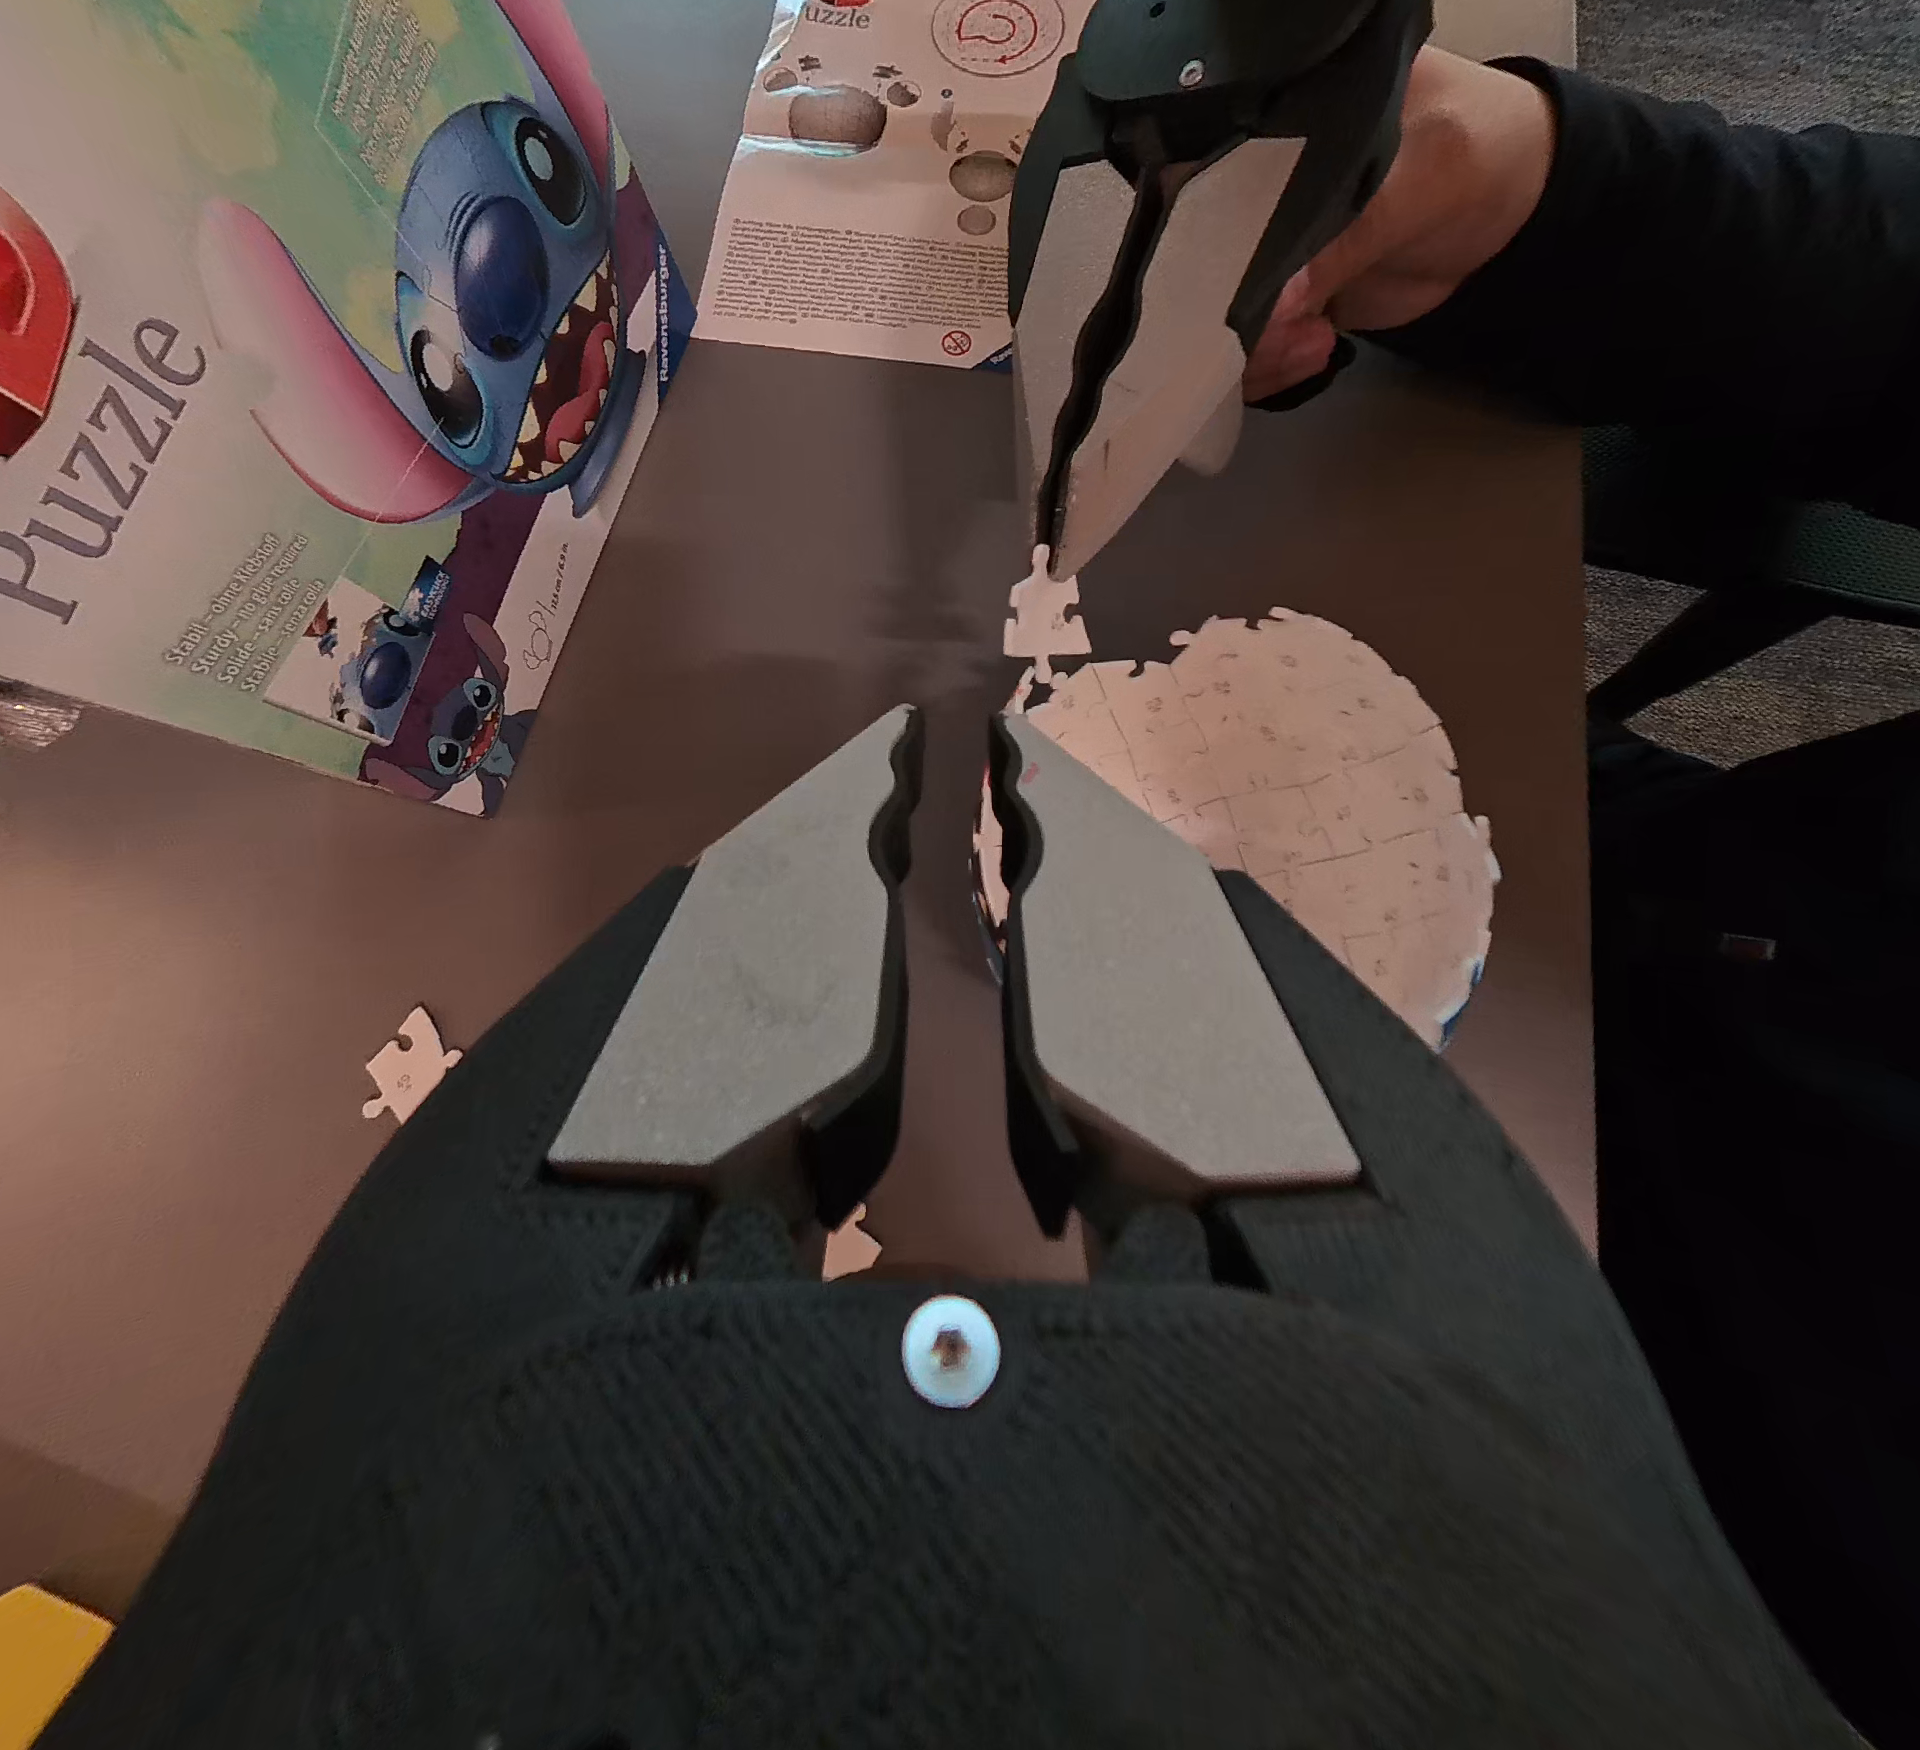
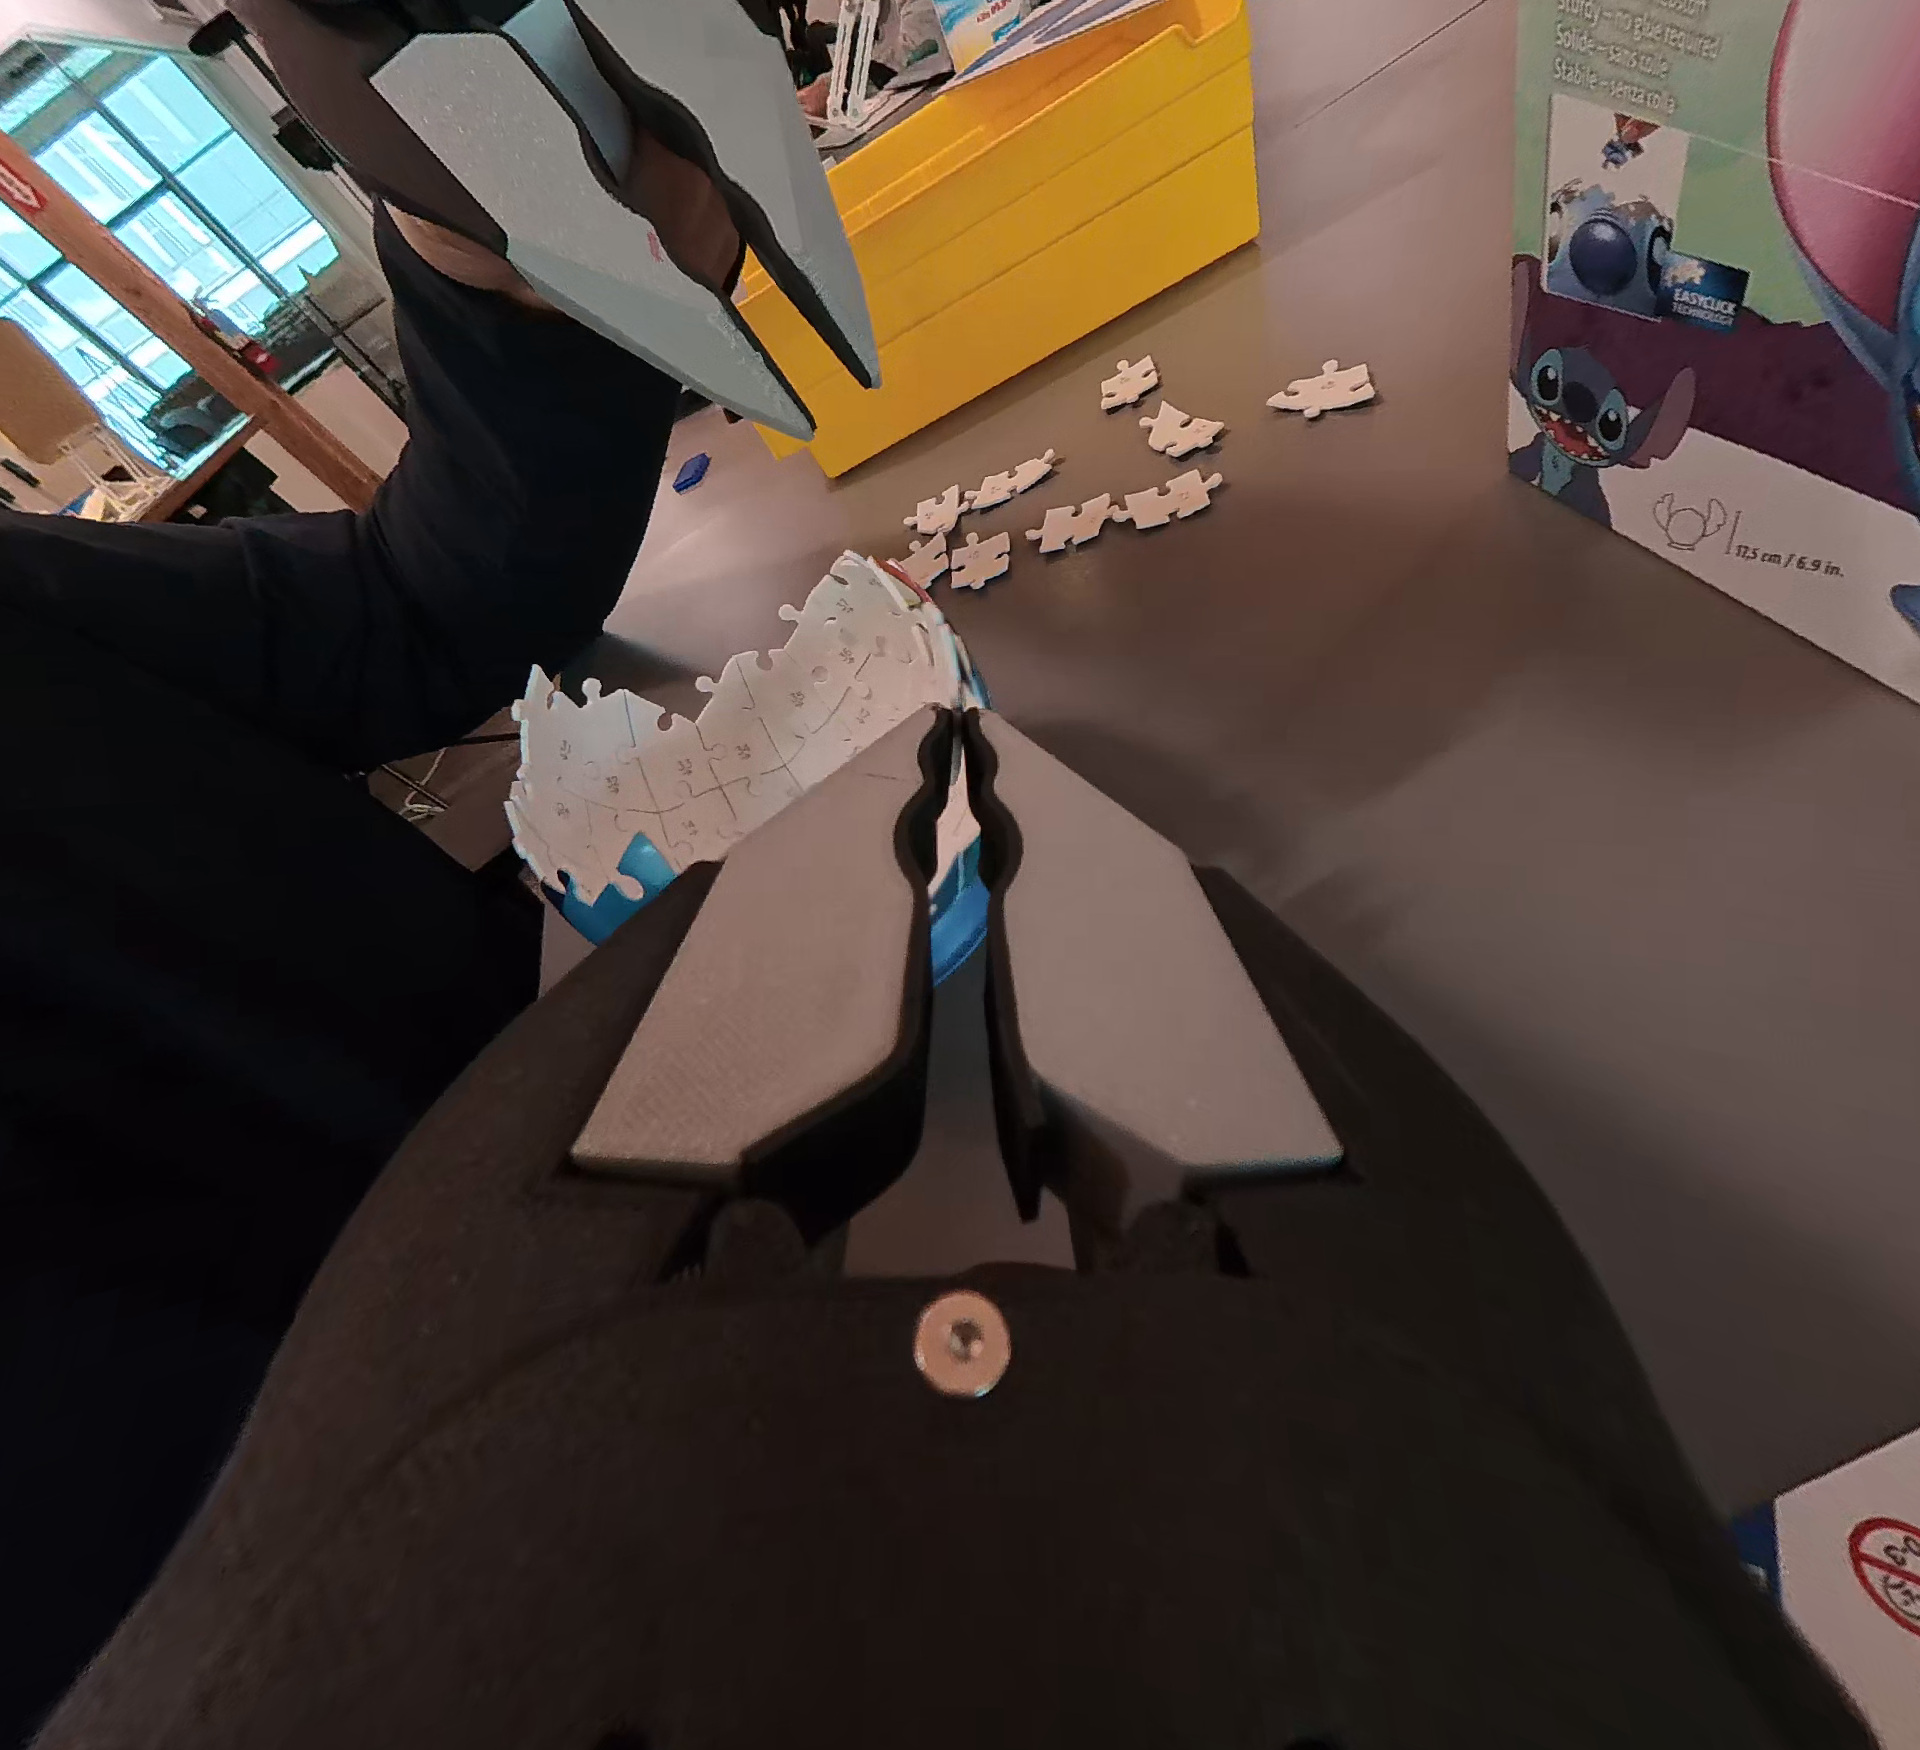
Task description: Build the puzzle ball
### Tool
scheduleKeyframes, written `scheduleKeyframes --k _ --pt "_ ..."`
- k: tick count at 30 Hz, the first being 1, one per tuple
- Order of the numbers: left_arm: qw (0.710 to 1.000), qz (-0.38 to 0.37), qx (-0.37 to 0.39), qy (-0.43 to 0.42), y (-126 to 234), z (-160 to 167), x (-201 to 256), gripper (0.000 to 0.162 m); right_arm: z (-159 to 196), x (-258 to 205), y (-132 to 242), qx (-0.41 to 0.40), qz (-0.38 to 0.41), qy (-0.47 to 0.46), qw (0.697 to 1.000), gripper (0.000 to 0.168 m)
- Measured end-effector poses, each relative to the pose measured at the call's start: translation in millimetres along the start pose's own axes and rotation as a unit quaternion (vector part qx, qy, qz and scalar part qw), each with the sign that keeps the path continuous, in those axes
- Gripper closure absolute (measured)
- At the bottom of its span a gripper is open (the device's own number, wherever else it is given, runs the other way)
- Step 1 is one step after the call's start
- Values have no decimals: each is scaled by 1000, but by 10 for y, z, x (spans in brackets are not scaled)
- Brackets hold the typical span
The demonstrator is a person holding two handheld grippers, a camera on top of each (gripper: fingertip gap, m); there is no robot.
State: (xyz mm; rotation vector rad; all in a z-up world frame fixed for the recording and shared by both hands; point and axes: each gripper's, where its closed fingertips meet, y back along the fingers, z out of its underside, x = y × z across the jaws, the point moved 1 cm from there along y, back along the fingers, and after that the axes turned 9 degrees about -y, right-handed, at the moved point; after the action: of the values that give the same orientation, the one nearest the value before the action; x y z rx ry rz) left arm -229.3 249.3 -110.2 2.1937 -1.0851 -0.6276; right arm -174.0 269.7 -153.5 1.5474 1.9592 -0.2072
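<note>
The half-built puzzle ball (image 1: 1299, 817) is an open white bowl of joined pieces with a blue outside, lying on the grey table (image 1: 810, 505). It also shows in the right wrist view (image 2: 727, 744). My right gripper (image 1: 1055, 557) is shut on a single white puzzle piece (image 1: 1044, 625) and holds it just above the bowl's rim. In its own view the right gripper (image 2: 951, 715) has its tips together at the rim, and the piece is mostly hidden. My left gripper (image 1: 956, 715) is slightly open and empty beside the bowl. It hovers above the bowl in the right wrist view (image 2: 844, 404).
The puzzle box (image 1: 312, 298) stands at the left, with the instruction sheet (image 1: 873, 173) behind. Several loose white pieces (image 2: 1070, 495) lie past the bowl, and one (image 1: 405, 1061) lies near my left gripper. A yellow bin (image 2: 1039, 225) stands farther back. A person's dark sleeve (image 1: 1714, 246) is at the right. The grippers' ends are close to 7 cm from one another.
</note>
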Motion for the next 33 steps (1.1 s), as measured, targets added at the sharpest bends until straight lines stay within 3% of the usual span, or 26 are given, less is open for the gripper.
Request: scheduleKeyframes --k 15,33 --pt "1000 -6 2 8 40 18 -54 151 79 -79 -64 -15 59 133 989 168" --pt "1000 -7 -4 12 31 60 -84 150 -101 -16 106 43 50 88 994 168"
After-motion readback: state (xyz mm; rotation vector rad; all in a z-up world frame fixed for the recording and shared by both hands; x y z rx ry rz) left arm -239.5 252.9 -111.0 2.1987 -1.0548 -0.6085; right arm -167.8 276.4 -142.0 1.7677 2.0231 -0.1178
